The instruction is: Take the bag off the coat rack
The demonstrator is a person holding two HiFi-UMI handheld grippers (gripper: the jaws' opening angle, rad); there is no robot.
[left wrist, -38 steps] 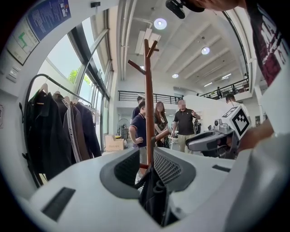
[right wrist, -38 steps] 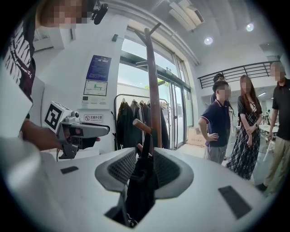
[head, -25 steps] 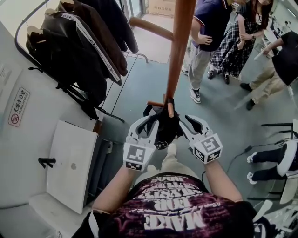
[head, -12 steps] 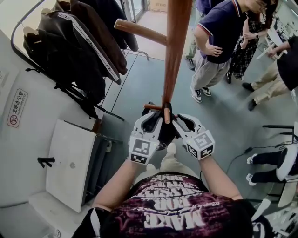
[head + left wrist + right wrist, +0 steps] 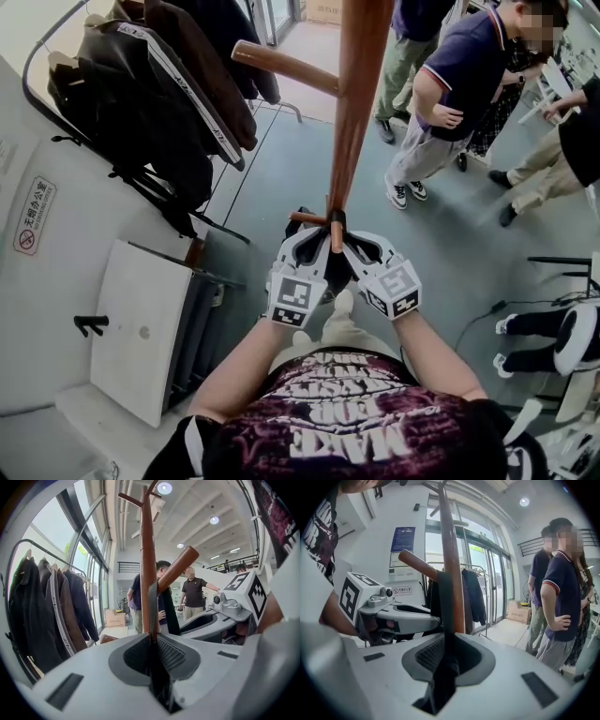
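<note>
A black bag [image 5: 325,272] hangs by its dark strap [image 5: 445,602] from a low peg [image 5: 335,232] of the wooden coat rack [image 5: 354,112]. Both grippers flank that peg from below. My left gripper [image 5: 307,242] sits left of the peg. In the left gripper view its jaws [image 5: 152,641] are shut on the thin strap [image 5: 170,616], which runs up to the peg [image 5: 180,566]. My right gripper [image 5: 360,246] sits on the peg's right. Its jaws [image 5: 447,644] are closing and the strap lies bunched between the pads. Most of the bag is hidden behind the grippers.
A clothes rail with dark coats [image 5: 159,94] stands at the left. A white panel [image 5: 141,328] leans below it. Several people [image 5: 450,103] stand beyond the rack at the right. A higher peg [image 5: 281,64] juts left from the pole. Chair bases [image 5: 562,328] are at the far right.
Both grippers have moved inward and up to the low peg, one on each side. The right jaws have narrowed around the strap. The people at the back have shifted.
</note>
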